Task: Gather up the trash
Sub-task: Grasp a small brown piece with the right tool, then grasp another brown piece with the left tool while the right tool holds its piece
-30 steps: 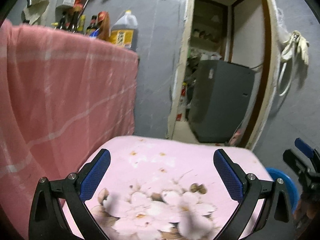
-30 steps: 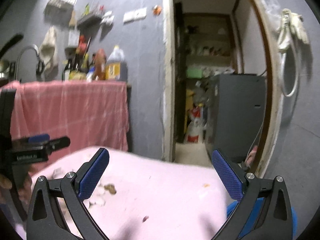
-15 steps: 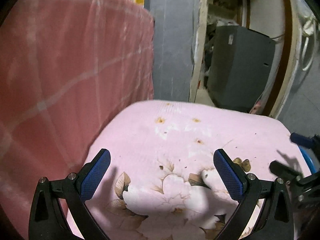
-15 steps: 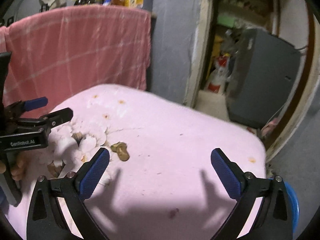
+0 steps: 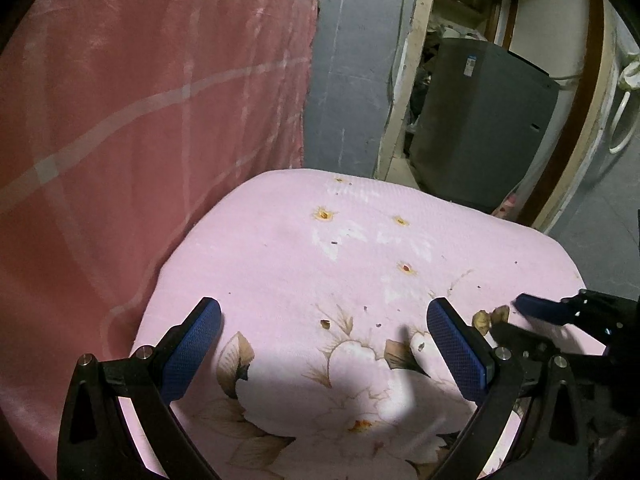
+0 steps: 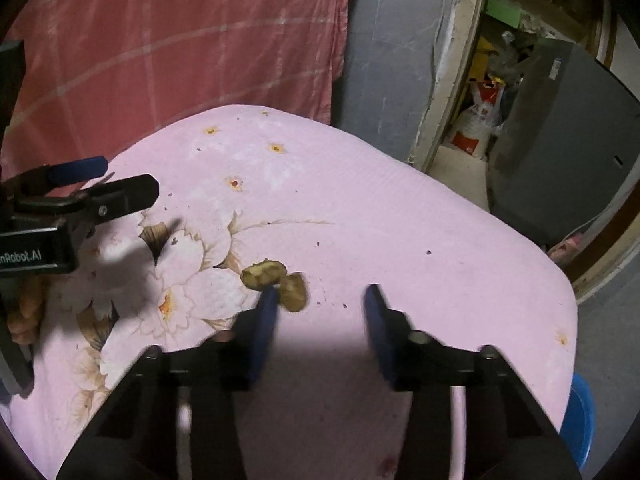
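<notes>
The right gripper [image 6: 318,300] hangs over the pink flowered cloth [image 6: 360,208] with its blue fingers [image 6: 266,320] blurred; its jaws have just been closing, yet a clear gap remains and nothing sits between them. Just at the tip of its left finger, outside the gap, lie two brownish crumpled scraps of trash [image 6: 276,280], touching each other on the cloth beside the printed white flowers; whether the finger touches them I cannot tell. In the left wrist view the same scraps [image 5: 490,316] show at the right, just beyond the left gripper's right finger, with the right gripper's blue tip near them. The left gripper [image 5: 324,344] is held low over the cloth with its fingers [image 5: 192,352] wide apart and nothing between them. The cloth covers a rounded worktop and carries small dark crumbs and a few yellow-brown spots farther back. Behind it hangs a pink checked cloth [image 5: 140,100] against a grey wall [image 5: 344,60], and to the right an open doorway shows a dark grey cabinet [image 5: 480,120]. A blue round object [image 6: 580,420] peeks out under the worktop's right edge.
</notes>
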`<action>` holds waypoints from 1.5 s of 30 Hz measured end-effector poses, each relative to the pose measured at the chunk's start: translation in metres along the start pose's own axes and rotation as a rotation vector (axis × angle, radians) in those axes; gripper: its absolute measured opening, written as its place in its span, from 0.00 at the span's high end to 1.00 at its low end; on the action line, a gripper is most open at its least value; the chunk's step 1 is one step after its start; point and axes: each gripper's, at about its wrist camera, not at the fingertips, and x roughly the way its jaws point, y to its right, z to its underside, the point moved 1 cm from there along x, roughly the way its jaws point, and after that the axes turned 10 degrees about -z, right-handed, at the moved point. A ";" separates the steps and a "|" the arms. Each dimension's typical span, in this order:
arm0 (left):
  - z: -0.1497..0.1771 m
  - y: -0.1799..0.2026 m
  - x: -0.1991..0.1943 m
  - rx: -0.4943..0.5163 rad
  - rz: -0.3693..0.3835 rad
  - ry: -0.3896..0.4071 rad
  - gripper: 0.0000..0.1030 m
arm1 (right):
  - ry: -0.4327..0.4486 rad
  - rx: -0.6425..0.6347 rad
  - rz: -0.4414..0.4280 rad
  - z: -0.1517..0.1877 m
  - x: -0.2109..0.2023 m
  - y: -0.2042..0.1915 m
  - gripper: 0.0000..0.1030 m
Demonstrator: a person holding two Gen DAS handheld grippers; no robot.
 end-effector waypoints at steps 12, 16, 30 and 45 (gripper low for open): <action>-0.003 0.026 0.003 0.125 0.000 0.004 0.02 | 0.062 0.041 -0.001 -0.001 -0.015 0.010 0.88; -0.002 0.040 0.006 0.178 0.017 0.000 0.02 | 0.086 0.068 0.026 0.003 -0.025 0.025 0.88; 0.005 0.106 0.024 0.397 0.101 -0.065 0.16 | 0.147 0.159 0.021 0.029 -0.055 0.059 0.88; 0.009 0.127 0.025 0.421 0.131 -0.116 0.89 | 0.181 0.185 -0.006 0.037 -0.061 0.062 0.88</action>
